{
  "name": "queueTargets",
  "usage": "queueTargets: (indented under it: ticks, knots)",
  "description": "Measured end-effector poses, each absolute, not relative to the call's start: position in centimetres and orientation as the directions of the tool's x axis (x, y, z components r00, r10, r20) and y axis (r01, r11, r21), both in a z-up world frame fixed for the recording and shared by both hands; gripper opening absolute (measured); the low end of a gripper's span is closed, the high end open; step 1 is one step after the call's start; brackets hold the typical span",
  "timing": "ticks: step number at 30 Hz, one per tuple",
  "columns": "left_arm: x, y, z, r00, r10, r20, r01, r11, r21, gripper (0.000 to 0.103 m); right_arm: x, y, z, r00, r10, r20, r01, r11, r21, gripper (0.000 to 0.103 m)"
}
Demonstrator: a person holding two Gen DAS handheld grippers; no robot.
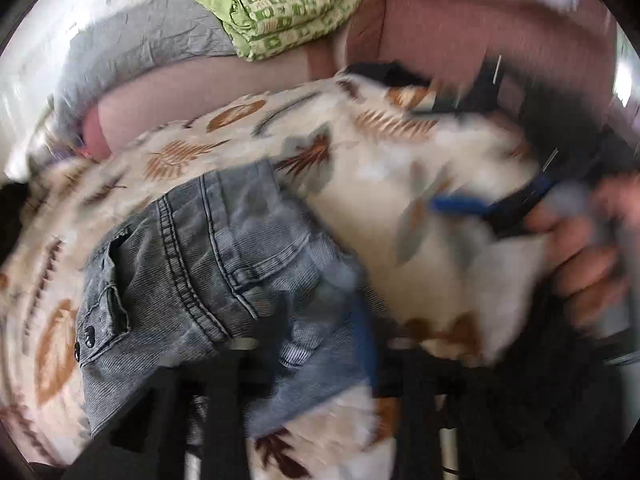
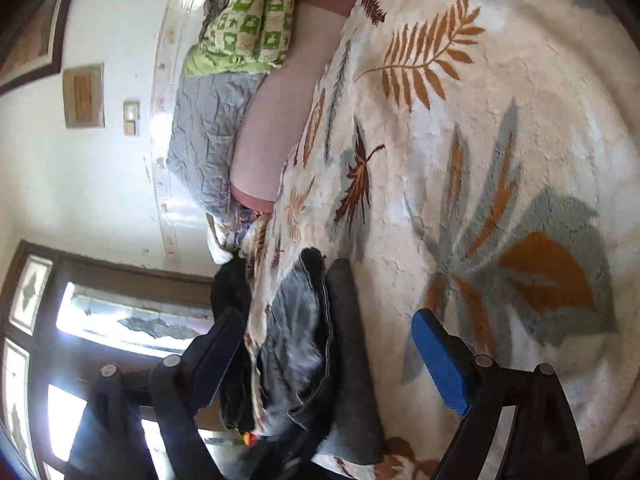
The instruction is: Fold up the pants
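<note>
Your left gripper (image 1: 316,364) is blurry at 6 o'clock, so you cannot tell if it pinches the one pair of jeans (image 1: 208,264) on the leaf blanket (image 1: 400,184). Your right gripper (image 2: 332,352) has its two fingers spread wide, holding nothing, with the jeans (image 2: 296,344) lying between them at 6 o'clock.

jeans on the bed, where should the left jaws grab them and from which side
Grip the jeans at the waistband end beside the dark buttons: the stitched band there is thick and forms a firm edge. Come in low from the near side, over the leaf-print blanket, since that edge lies closest to the left gripper.
</note>
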State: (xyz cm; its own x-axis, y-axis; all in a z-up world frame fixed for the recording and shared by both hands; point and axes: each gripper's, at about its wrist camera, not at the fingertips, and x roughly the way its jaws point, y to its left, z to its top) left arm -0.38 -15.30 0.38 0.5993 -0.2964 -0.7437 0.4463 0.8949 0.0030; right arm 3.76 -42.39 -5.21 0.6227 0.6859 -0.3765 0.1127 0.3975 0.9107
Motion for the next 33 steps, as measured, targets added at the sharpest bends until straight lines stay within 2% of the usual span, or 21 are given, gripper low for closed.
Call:
queueTargets:
  ticks: [1, 4, 6, 7, 8, 10, 12, 15, 16, 17, 19, 20, 21, 25, 27, 31, 33]
  knots:
    - [-1.0, -14.1, 2.2, 0.624, -0.326, -0.710, 0.435, 0.900, -0.031, 0.069, 3.7, -42.1, -4.8, 0.620, 0.683, -0.387, 0.101, 0.420, 0.902, 0.089]
    - [-2.7, -8.9, 6.5, 0.717, -0.357, -0.599, 0.365, 0.924, -0.113, 0.078, 3.6, -40.6, -4.0, 0.594, 0.690, -0.413, 0.067, 0.470, 0.880, 0.089]
    - [-2.8, -6.4, 7.8, 0.771, -0.306, -0.558, 0.288, 0.950, -0.123, 0.084, 3.7, -38.7, -3.8, 0.542, 0.731, -0.413, 0.043, 0.467, 0.883, 0.089]
    - [-2.7, -4.5, 7.9, 0.802, -0.238, -0.548, 0.213, 0.971, -0.109, 0.086, 3.5, -37.4, -3.5, 0.510, 0.754, -0.414, 0.021, 0.470, 0.883, 0.089]
    - [-2.2, -3.3, 7.6, 0.809, -0.186, -0.558, 0.159, 0.983, -0.097, 0.087, 3.2, -36.3, -3.3, 0.484, 0.764, -0.427, 0.010, 0.484, 0.875, 0.089]
    - [-0.5, -0.7, 5.5, 0.769, -0.090, -0.633, 0.052, 0.996, -0.078, 0.086, 2.5, -34.5, -3.0, 0.453, 0.755, -0.474, 0.016, 0.525, 0.851, 0.089]
    - [0.1, 0.5, 3.7, 0.732, -0.080, -0.677, 0.024, 0.995, -0.093, 0.086, 1.6, -33.6, -2.5, 0.441, 0.778, -0.448, 0.008, 0.495, 0.869, 0.089]
    - [0.5, 1.0, 1.0, 0.692, -0.105, -0.714, 0.016, 0.991, -0.130, 0.086, 1.5, -32.1, -1.4, 0.417, 0.842, -0.342, -0.022, 0.386, 0.922, 0.089]
    - [0.9, 0.6, 0.4, 0.685, -0.111, -0.720, 0.020, 0.991, -0.133, 0.086, 1.9, -31.4, -1.5, 0.406, 0.853, -0.328, -0.027, 0.370, 0.929, 0.089]
    - [1.3, 0.2, -0.4, 0.674, -0.120, -0.729, 0.028, 0.990, -0.137, 0.086, 2.4, -31.0, -2.2, 0.398, 0.845, -0.357, -0.015, 0.396, 0.918, 0.089]
    - [1.5, 0.5, -1.0, 0.666, -0.128, -0.735, 0.021, 0.988, -0.153, 0.086, 3.2, -31.1, -6.0, 0.378, 0.755, -0.536, 0.138, 0.527, 0.839, 0.086]
    - [1.7, 0.6, -1.1, 0.662, -0.145, -0.735, 0.023, 0.985, -0.173, 0.087, 3.0, -31.5, -7.5, 0.388, 0.767, -0.511, 0.181, 0.480, 0.858, 0.073]
    - [1.5, 0.8, -1.0, 0.667, -0.152, -0.730, 0.024, 0.983, -0.183, 0.086, 2.4, -32.1, -8.0, 0.420, 0.776, -0.470, 0.195, 0.429, 0.882, 0.072]
    - [1.1, 1.6, 0.0, 0.727, -0.135, -0.673, 0.012, 0.983, -0.184, 0.086, 2.0, -31.6, -4.8, 0.421, 0.758, -0.498, 0.150, 0.484, 0.862, 0.075]
    - [1.8, 1.6, -1.0, 0.697, -0.149, -0.702, 0.014, 0.981, -0.195, 0.086, 2.3, -30.3, -3.4, 0.407, 0.779, -0.477, 0.100, 0.481, 0.871, 0.076]
    - [2.3, 1.2, -2.4, 0.677, -0.159, -0.719, 0.023, 0.981, -0.194, 0.087, 3.3, -29.1, -5.6, 0.372, 0.766, -0.525, 0.192, 0.490, 0.850, 0.076]
    - [2.1, 1.2, -2.4, 0.684, -0.158, -0.713, 0.032, 0.982, -0.186, 0.087, 3.6, -29.0, -7.1, 0.377, 0.770, -0.515, 0.235, 0.458, 0.857, 0.076]
